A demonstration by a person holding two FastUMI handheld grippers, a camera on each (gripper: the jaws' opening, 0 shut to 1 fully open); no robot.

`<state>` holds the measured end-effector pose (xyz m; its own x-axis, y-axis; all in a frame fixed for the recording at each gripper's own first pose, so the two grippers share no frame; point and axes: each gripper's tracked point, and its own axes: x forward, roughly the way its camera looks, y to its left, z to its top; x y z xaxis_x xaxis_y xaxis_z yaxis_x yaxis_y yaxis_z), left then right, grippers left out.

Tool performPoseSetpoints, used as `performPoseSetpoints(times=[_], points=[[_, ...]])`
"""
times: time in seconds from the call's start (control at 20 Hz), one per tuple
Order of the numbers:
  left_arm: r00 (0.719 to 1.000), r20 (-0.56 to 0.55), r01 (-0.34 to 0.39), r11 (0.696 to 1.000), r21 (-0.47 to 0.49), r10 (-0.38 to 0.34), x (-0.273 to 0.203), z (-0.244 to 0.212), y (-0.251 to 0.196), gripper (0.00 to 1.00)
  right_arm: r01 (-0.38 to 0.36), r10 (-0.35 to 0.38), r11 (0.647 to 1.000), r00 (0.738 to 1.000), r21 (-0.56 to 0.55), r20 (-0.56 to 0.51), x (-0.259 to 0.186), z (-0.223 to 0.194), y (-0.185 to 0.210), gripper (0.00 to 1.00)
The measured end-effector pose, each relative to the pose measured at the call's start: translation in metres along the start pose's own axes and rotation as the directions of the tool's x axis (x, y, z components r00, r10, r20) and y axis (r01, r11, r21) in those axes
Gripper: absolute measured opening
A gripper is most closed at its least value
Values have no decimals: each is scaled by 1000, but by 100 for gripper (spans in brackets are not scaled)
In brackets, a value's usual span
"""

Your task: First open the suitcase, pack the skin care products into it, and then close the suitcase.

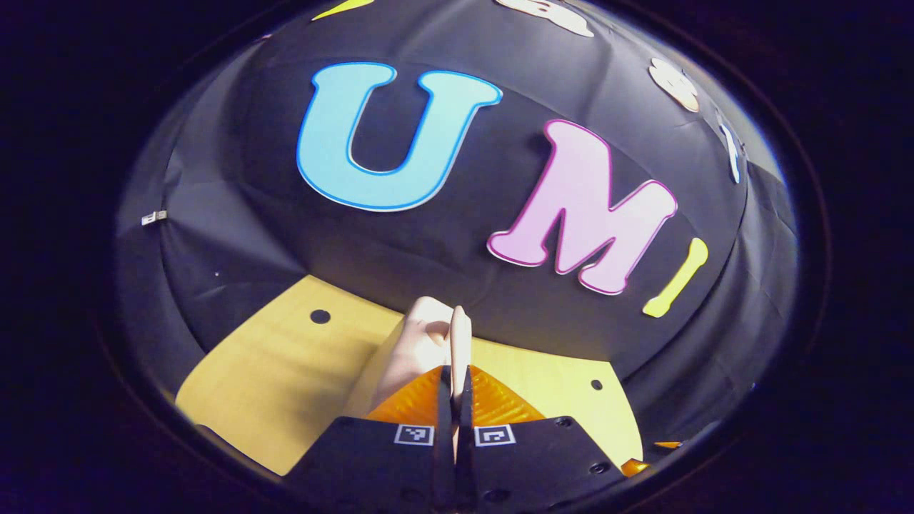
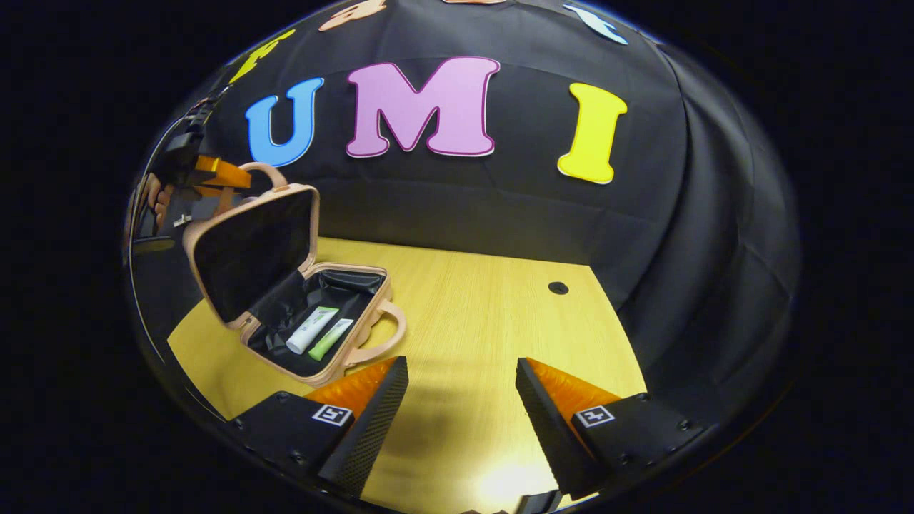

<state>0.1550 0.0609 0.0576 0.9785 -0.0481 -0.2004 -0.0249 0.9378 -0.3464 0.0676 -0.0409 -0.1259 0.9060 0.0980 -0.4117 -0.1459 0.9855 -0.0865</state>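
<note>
- My left tongs (image 1: 455, 400) are clamped on the lid's handle (image 1: 459, 343); my right tongs (image 2: 460, 400) hang wide apart, holding nothing.
- Suitcase (image 2: 285, 285) open on the tabletop (image 2: 485, 314) — two tubes (image 2: 319, 331) inside.
- Left, I judge: closing.

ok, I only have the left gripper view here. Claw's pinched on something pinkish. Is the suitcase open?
Observer: Yes. The left claw grips the lid, which stands raised off the suitcase base.
Operator: Anything packed?
Observer: A white tube and a green tube lie side by side in the base.
Operator: Right claw?
Observer: The right claw is open and empty above the table, apart from the suitcase.
</note>
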Motion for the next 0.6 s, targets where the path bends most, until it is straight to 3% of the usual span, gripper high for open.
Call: performPoseSetpoints(times=[0.1, 0.3, 0.45, 0.6], points=[[999, -13, 45, 999, -16, -46, 15, -33, -37, 6, -10, 10, 1000, 1000, 8, 6, 2, 0, -8, 96], [979, -146, 138, 990, -42, -142, 53, -132, -96, 6, -23, 22, 998, 1000, 55, 16, 10, 6, -27, 97], [956, -281, 104, 993, 54, -85, 71, -196, -101, 6, -18, 17, 997, 1000, 71, 20, 9, 5, -40, 97], [939, -344, 57, 981, 184, 10, 78, -222, -96, 7, -5, 4, 997, 1000, 79, 15, 1, -3, -49, 97]])
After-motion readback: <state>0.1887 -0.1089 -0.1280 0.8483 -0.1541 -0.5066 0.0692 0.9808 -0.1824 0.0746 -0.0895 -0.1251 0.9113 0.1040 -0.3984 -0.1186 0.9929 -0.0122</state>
